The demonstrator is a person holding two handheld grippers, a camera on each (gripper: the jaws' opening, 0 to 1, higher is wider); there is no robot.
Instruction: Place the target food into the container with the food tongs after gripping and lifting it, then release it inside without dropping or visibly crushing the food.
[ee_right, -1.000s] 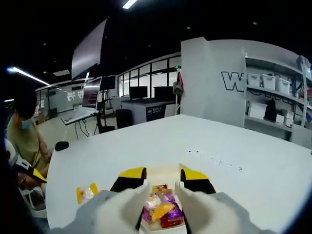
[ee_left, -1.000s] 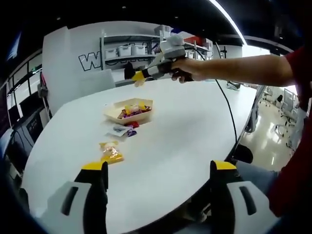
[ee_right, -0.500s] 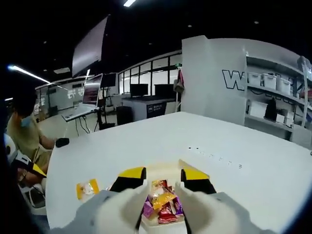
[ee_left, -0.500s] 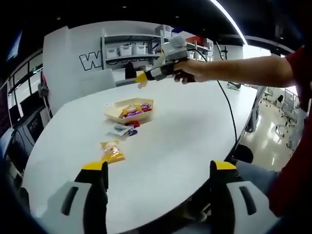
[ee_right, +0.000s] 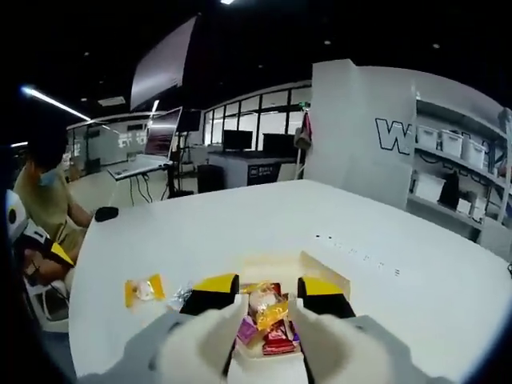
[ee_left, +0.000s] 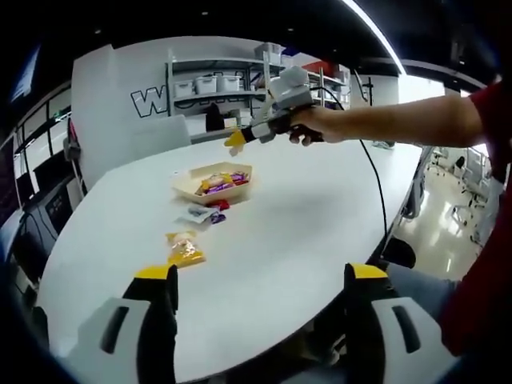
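Observation:
A shallow cardboard tray [ee_left: 192, 190] on the white table [ee_left: 304, 216] holds several wrapped snacks [ee_left: 218, 181]. My right gripper [ee_left: 234, 142], held by a person's hand, hovers above and behind the tray. In the right gripper view, that gripper [ee_right: 267, 286] looks down on the tray [ee_right: 324, 268]; its yellow-tipped jaws stand narrowly open with nothing gripped, and the snacks [ee_right: 266, 304] show through the gap. A yellow snack packet [ee_left: 183, 251] lies loose on the table, ahead of my left gripper [ee_left: 260, 278], which is wide open and holds nothing.
Small wrappers [ee_left: 201, 214] lie between the tray and the yellow packet [ee_right: 142, 290]. Shelves with white boxes [ee_left: 208, 82] stand beyond the table. A cable [ee_left: 374, 184] hangs from the right gripper. A seated person [ee_right: 44, 216] is at the table's far side.
The right gripper has risen and drawn back to the right, away from above the tray. The tray now sits higher in the right gripper view. The left gripper has stayed still.

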